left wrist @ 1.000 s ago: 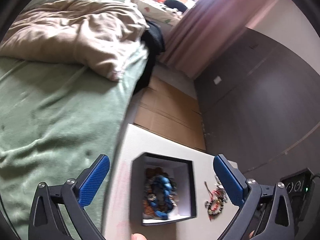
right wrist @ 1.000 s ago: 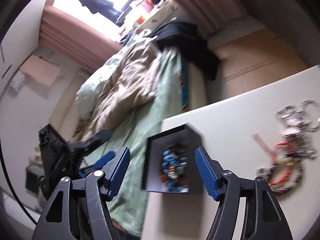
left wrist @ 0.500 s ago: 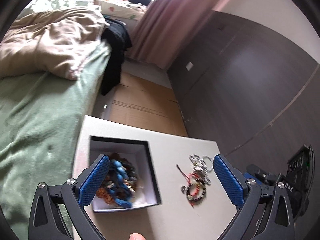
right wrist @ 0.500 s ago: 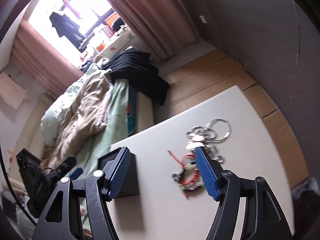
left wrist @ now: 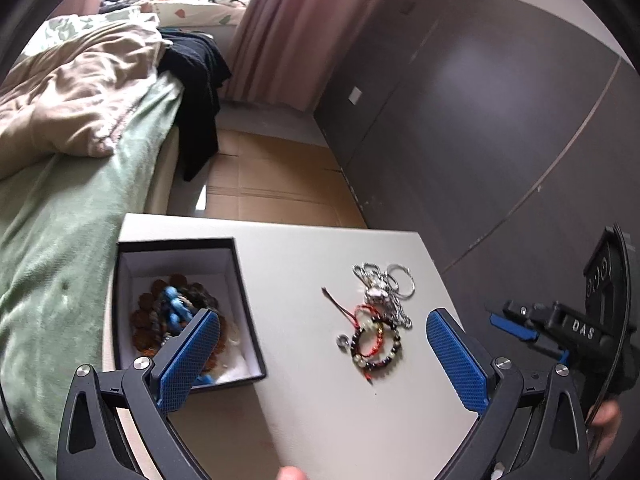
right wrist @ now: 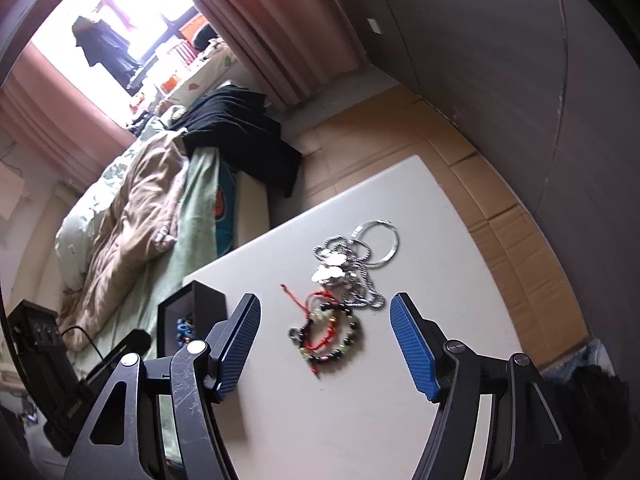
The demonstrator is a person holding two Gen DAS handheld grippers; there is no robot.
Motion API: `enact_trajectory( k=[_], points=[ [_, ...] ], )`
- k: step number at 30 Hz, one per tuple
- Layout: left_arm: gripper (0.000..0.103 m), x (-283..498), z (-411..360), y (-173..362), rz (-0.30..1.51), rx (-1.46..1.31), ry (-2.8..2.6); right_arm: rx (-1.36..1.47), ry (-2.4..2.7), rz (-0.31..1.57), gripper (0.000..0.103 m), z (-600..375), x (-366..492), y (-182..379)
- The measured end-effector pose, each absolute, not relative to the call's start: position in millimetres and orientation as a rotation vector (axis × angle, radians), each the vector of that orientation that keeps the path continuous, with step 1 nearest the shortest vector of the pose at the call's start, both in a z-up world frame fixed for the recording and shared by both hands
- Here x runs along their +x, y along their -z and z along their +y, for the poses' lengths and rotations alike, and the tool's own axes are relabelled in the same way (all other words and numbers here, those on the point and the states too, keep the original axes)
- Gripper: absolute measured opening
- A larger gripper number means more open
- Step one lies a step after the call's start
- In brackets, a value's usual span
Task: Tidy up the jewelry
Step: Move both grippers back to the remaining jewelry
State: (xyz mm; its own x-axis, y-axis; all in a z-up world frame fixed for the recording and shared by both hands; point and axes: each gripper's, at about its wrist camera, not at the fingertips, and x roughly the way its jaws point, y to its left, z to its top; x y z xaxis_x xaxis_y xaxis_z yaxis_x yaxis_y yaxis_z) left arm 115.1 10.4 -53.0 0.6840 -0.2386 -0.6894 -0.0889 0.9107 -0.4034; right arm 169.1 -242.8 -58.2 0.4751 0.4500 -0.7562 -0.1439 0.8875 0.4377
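Note:
A black box with a white lining stands at the left of a white table and holds blue and brown bead jewelry. To its right lies a loose pile: a beaded bracelet with red cord and silver chains with rings. My left gripper hovers open above the table between box and pile, holding nothing. My right gripper hangs open over the beaded bracelet, with silver chains just beyond; nothing is between its pads. The box shows at its left.
A bed with a green sheet and beige quilt runs along the table's left side. Cardboard covers the floor beyond the table. A dark wardrobe wall stands at the right. The other gripper's body shows at the right edge.
Both grippers have swung right across the table, from over the box toward the loose pile. The pile now sits between the right gripper's fingers. Both stayed open.

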Motion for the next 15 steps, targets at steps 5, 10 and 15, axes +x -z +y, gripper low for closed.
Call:
enact_trajectory(
  k=[5,10,15],
  points=[
    [0.078,119,-9,61,0.835,-0.393,0.135,0.344,-0.330,1.061,0.068,-256,175,67],
    [0.058,127,-26,76,0.879,-0.381,0.157,0.356,-0.282,1.096,0.068,-270,181,74],
    [0.053,134,-47,84,0.903,-0.325,0.184,0.368,-0.273,1.105,0.068,-279,185,75]
  ],
)
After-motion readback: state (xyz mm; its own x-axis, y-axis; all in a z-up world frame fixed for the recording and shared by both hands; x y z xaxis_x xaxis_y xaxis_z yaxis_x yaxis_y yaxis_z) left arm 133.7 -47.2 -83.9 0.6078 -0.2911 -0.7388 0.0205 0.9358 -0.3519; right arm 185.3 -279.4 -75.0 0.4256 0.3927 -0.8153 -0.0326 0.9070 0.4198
